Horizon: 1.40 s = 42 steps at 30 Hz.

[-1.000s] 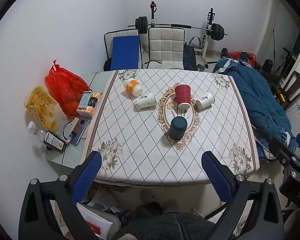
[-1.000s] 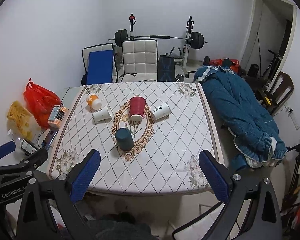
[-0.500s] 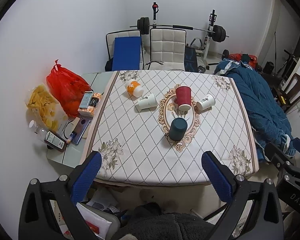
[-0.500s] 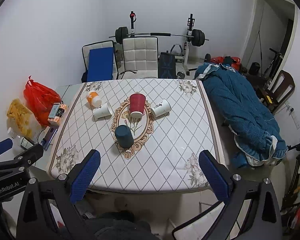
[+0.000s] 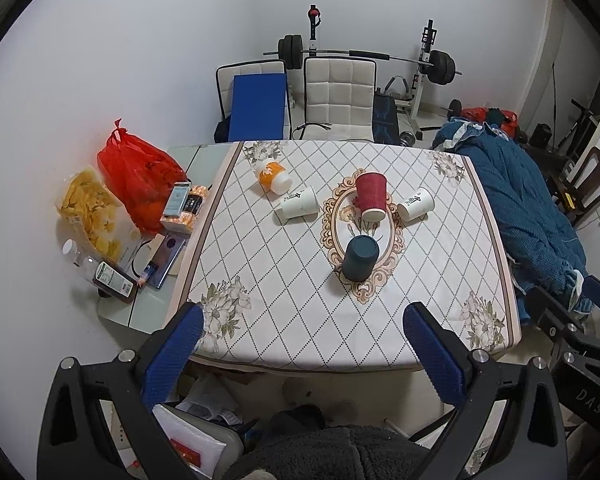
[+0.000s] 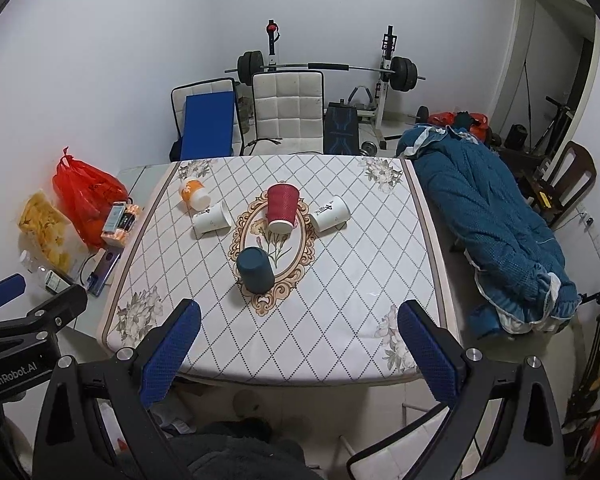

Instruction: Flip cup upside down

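Several cups sit on the quilted tablecloth [image 5: 260,280]. A dark teal cup [image 5: 361,258] stands upside down near the middle. A red cup [image 5: 371,196] lies tilted on its side behind it. Two white cups [image 5: 299,202] [image 5: 416,204] and an orange cup [image 5: 273,176] lie on their sides. In the right wrist view the teal cup [image 6: 256,269] and the red cup [image 6: 282,208] show too. My left gripper [image 5: 300,354] and my right gripper [image 6: 298,352] are both open and empty, held high before the table's near edge.
A red bag [image 5: 138,172], a snack bag [image 5: 92,216], phones and bottles lie on a side surface at the left. A blue quilt [image 6: 488,224] lies at the right. Chairs [image 5: 338,96] and a barbell rack stand behind the table.
Both cameras have moved slightly, so the table sits a little lower in view. The cups have not moved. Both grippers stay open.
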Each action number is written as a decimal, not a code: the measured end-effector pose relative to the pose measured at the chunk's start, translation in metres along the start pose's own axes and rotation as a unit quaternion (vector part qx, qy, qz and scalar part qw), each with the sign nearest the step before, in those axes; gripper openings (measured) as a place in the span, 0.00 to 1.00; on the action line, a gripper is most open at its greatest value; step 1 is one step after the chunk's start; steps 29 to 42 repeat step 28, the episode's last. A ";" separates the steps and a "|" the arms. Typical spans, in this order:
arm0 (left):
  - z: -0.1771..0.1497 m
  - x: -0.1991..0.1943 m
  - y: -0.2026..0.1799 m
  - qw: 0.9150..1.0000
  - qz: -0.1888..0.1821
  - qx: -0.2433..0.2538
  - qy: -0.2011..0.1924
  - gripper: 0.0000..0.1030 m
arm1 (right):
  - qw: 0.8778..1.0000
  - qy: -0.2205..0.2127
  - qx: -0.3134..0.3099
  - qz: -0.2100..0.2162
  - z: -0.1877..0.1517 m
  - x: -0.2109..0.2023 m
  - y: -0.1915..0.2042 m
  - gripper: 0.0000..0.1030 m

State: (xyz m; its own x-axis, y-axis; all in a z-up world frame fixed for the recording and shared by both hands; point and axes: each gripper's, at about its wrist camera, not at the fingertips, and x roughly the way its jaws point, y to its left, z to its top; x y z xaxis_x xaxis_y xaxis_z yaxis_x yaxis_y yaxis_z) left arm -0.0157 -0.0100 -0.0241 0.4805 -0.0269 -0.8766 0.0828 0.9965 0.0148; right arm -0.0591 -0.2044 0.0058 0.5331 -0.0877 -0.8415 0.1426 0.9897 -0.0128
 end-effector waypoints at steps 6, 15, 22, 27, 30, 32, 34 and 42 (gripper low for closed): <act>0.000 0.000 -0.001 1.000 0.000 -0.002 0.001 0.99 | 1.000 -0.003 0.001 -0.001 0.001 -0.001 0.000 0.98; 0.003 -0.002 -0.001 1.000 -0.001 -0.001 0.001 0.99 | 1.000 -0.004 0.000 -0.001 0.005 -0.003 0.002 0.98; 0.002 -0.002 -0.001 1.000 0.000 -0.001 0.001 0.99 | 1.000 0.000 0.001 -0.003 0.006 -0.002 0.001 0.98; 0.003 -0.002 -0.001 1.000 -0.001 -0.001 -0.002 0.99 | 1.000 -0.002 -0.001 -0.005 0.006 -0.003 0.001 0.98; 0.004 -0.003 -0.001 1.000 -0.002 0.001 -0.002 0.99 | 1.000 -0.002 -0.001 -0.004 0.006 -0.003 0.001 0.98; 0.004 -0.003 -0.001 1.000 -0.002 0.001 -0.002 0.99 | 1.000 -0.002 -0.001 -0.004 0.006 -0.003 0.001 0.98; 0.004 -0.003 -0.001 1.000 -0.002 0.001 -0.002 0.99 | 1.000 -0.002 -0.001 -0.004 0.006 -0.003 0.001 0.98; 0.004 -0.003 -0.001 1.000 -0.002 0.001 -0.002 0.99 | 1.000 -0.002 -0.001 -0.004 0.006 -0.003 0.001 0.98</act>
